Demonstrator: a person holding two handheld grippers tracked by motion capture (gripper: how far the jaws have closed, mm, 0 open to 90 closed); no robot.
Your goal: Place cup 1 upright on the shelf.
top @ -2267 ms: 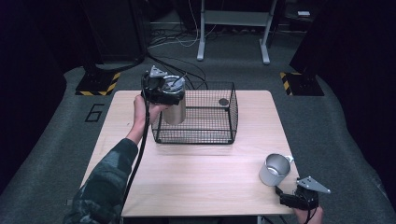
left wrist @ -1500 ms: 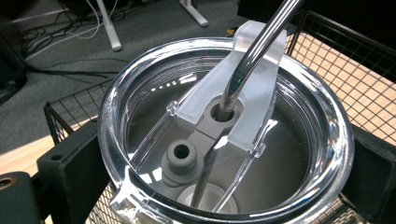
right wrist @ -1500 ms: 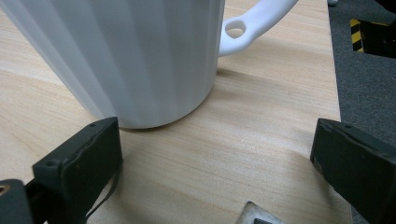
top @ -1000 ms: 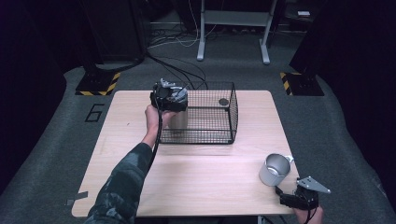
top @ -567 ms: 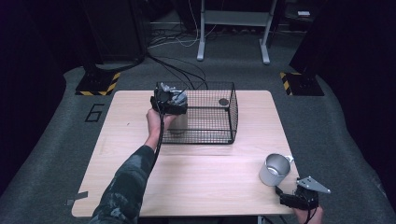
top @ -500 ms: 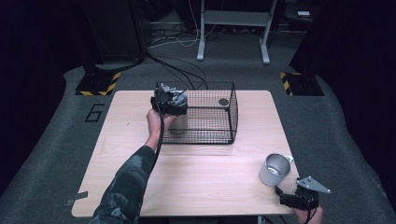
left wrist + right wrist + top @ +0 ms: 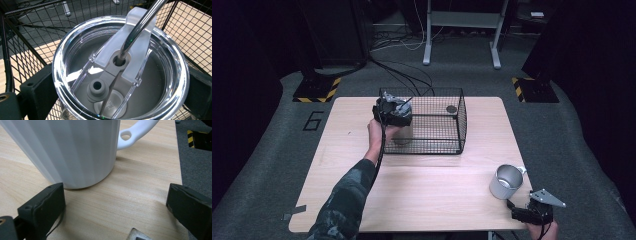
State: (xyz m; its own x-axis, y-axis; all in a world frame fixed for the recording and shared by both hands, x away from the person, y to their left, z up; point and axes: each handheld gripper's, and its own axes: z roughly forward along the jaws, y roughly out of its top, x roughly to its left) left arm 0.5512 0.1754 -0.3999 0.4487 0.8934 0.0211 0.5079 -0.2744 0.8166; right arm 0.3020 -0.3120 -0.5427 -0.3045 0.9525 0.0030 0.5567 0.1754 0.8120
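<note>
Steel tumbler (image 7: 402, 131), clear lid (image 7: 120, 72), metal straw (image 7: 140, 27): upright inside the wire basket (image 7: 447, 146), at its left end. Left gripper (image 7: 393, 113): jaws clenched on the tumbler's sides just under the lid. Right gripper (image 7: 532, 212): well clear of the basket at the surface's (image 7: 422, 190) near right corner, jaws released, beside a ribbed mug (image 7: 506, 181).

The steel tumbler (image 7: 402, 131) stands upright inside the left end of the black wire basket (image 7: 447, 145), held at its rim by the left gripper (image 7: 392, 112). Its clear plastic lid (image 7: 120, 70) is on, with a metal straw (image 7: 140, 25) slanting up through the lid's hole.
</note>
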